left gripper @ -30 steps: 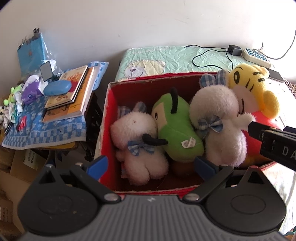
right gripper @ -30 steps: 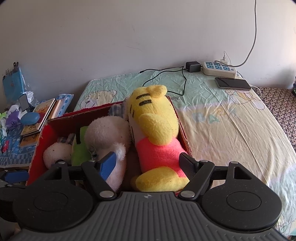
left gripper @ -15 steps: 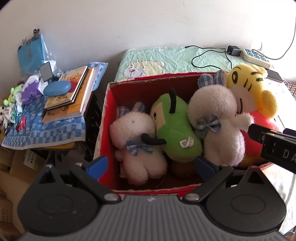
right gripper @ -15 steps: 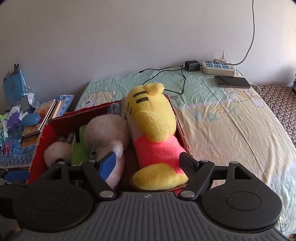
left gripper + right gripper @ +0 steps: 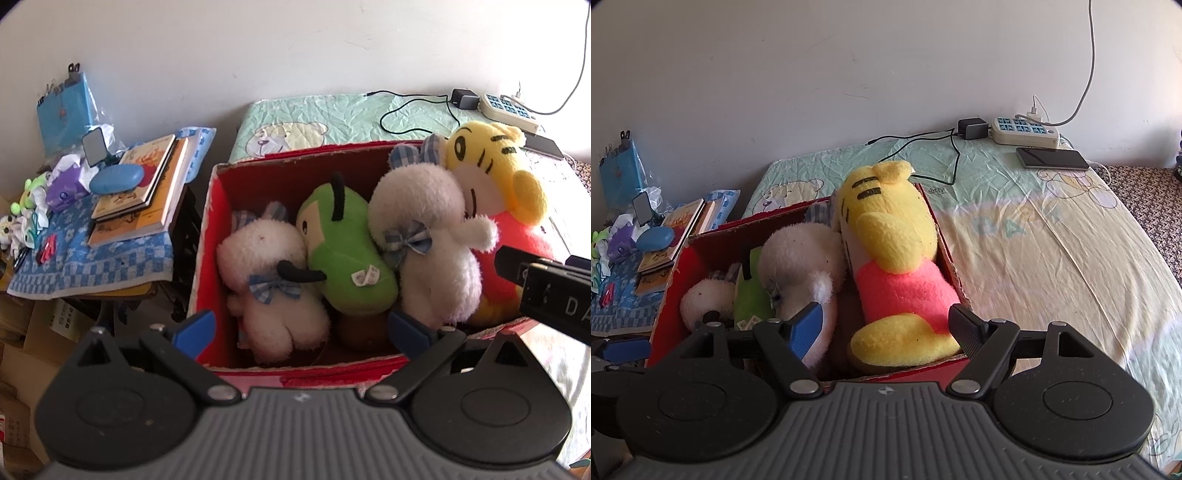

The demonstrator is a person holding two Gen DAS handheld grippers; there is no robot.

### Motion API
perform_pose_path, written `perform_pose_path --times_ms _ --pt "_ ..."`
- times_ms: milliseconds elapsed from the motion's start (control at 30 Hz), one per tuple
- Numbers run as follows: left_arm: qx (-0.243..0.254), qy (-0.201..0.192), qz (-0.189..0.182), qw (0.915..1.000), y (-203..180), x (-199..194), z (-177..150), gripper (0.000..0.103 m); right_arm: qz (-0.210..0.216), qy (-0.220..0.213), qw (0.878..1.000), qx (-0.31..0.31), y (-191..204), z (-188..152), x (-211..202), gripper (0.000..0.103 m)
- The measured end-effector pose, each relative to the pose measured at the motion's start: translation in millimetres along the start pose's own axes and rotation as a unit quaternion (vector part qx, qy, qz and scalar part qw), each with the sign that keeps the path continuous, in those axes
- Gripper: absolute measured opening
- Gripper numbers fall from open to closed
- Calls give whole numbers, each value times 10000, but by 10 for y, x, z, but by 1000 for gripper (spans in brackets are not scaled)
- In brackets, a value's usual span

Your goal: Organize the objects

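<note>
A red cardboard box [image 5: 210, 236] [image 5: 670, 295] stands on the bed's left end. It holds a small white plush [image 5: 273, 288], a green plush [image 5: 343, 258], a bigger white plush [image 5: 428, 236] [image 5: 801, 258] and a yellow tiger plush in a red shirt [image 5: 491, 166] [image 5: 886, 236]. My left gripper [image 5: 299, 328] is open and empty above the box's near edge. My right gripper [image 5: 886, 321] is open and empty just above the tiger's feet; its side also shows at the right of the left wrist view [image 5: 546, 291].
A side table with a blue checked cloth [image 5: 92, 266], stacked books [image 5: 144, 184], a blue case [image 5: 116, 179] and small toys stands left of the box. On the bed [image 5: 1034, 240] lie a power strip [image 5: 1023, 131], a charger with cable [image 5: 971, 127] and a phone [image 5: 1051, 157].
Both grippers have drawn back slightly from the box; the plush toys lie as before. Both stay open.
</note>
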State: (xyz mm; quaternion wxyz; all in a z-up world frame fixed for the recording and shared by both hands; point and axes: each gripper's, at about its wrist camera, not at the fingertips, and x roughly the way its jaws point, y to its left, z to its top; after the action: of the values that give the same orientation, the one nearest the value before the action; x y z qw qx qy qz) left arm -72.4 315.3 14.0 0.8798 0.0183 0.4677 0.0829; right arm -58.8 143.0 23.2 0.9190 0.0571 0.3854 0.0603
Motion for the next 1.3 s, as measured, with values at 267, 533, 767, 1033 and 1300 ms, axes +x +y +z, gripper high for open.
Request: perform_pose_path --times_ms 267,533,767,1033,1300 --pt "-14 1 71 10000 -7 -16 -40 100 21 -10 10000 6 -7 -29 -12 77" --pt "-18 -3 116 9999 -26 -36 -57 100 27 -12 10000 18 -24 -48 -38 77" --pt "47 -61 102 9999 -58 -66 -57 100 14 -43 10000 64 -63 -51 -63 77" --pt "74 6 98 9999 -81 -33 -53 100 3 -48 10000 65 -65 -58 -69 77" --pt "104 -147 99 9998 -95 -58 -52 99 26 -69 10000 27 -70 -39 -60 77"
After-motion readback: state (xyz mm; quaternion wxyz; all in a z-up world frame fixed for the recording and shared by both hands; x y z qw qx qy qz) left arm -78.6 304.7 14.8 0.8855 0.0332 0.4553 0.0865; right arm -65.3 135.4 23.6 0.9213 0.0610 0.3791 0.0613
